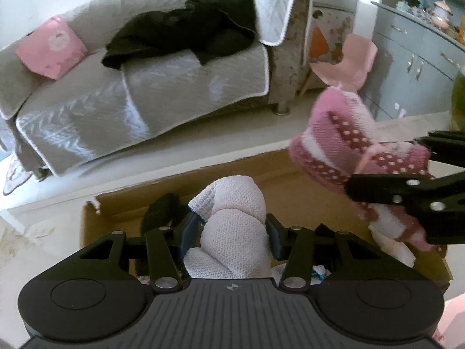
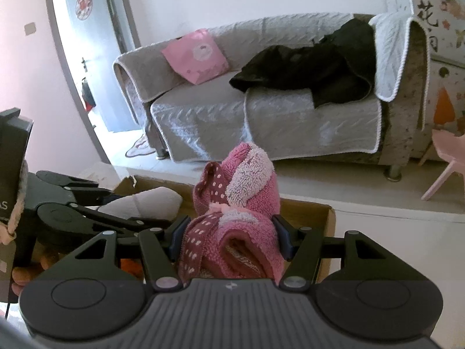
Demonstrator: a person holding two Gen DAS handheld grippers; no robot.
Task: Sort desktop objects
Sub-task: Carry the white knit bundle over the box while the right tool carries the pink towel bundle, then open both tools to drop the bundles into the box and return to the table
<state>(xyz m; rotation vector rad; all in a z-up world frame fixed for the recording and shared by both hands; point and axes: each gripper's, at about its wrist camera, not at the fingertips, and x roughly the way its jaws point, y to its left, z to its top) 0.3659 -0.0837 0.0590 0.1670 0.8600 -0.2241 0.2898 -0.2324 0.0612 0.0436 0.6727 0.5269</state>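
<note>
above the open cardboard box (image 1: 290, 180), both tools are loaded. left gripper (image 1: 234, 232): fingers pressed against the sides of a rolled white sock (image 1: 232, 226), which stands between them and pokes up past the tips, over the near left part of the box. right gripper (image 2: 229, 238): fingers pinching a bundled pink sock (image 2: 241, 218) with dark red dotted bands and a fluffy inner side; the bundle sticks up beyond the fingertips. seen from the left camera, this pink sock hangs over the right part of the box, to the right of the white one and apart from it. inside the box, a dark item (image 1: 162, 212) lies just left of the white sock, and white cloth (image 1: 392, 247) shows at the right wall. far background: a sofa (image 2: 261, 122) under a grey quilted cover, bearing a pink cushion (image 2: 194, 55) on its left and black clothing (image 2: 314, 72) on its right; a pink chair (image 2: 444, 160) stands to the right of the sofa; a door (image 2: 87, 58) is at far left.
</note>
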